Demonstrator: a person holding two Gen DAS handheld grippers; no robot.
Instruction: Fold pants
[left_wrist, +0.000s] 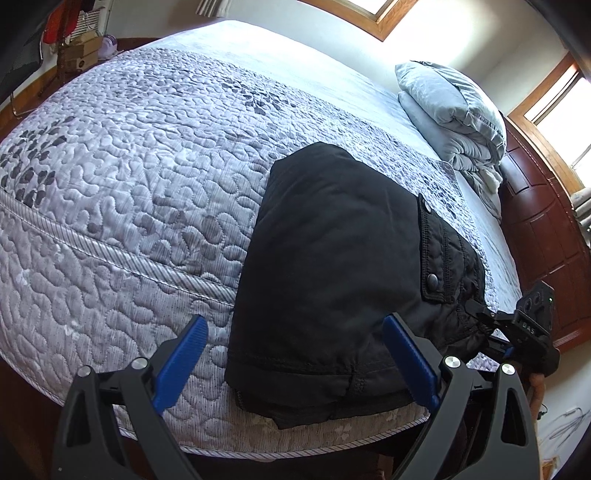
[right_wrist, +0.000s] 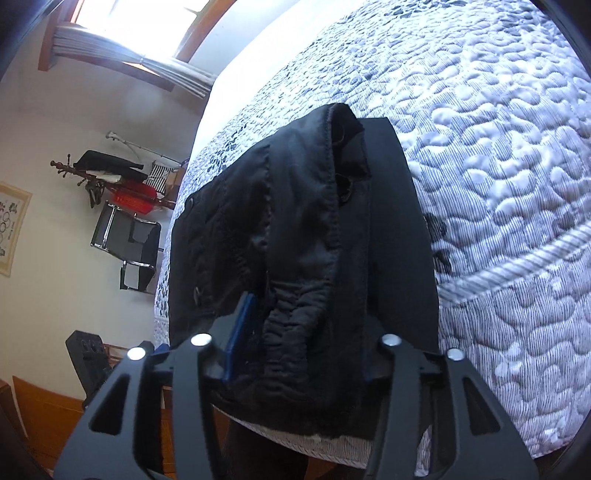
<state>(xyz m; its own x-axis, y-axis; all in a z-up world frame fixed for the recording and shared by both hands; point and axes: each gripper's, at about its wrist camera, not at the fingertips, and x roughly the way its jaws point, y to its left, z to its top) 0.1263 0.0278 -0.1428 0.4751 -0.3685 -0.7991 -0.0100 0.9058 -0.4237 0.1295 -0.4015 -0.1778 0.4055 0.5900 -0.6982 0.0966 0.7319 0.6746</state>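
The black pants (left_wrist: 332, 266) lie folded into a compact block on the quilted bed (left_wrist: 129, 166), near its front edge. A snap-button pocket flap (left_wrist: 432, 251) faces up on their right side. My left gripper (left_wrist: 295, 354) is open, its blue pads either side of the fold's near left corner, holding nothing. My right gripper (left_wrist: 491, 321) shows at the pants' right edge. In the right wrist view the right gripper (right_wrist: 295, 332) is closed on the gathered waistband of the pants (right_wrist: 295, 240). One blue pad (right_wrist: 240, 332) shows; the other is hidden by cloth.
Folded grey pillows and bedding (left_wrist: 454, 114) sit at the head of the bed by a red-brown wooden headboard (left_wrist: 543, 221). A chair (right_wrist: 125, 247) and clothes rack (right_wrist: 110, 173) stand by the far wall. The bed edge (right_wrist: 332, 450) is just below the pants.
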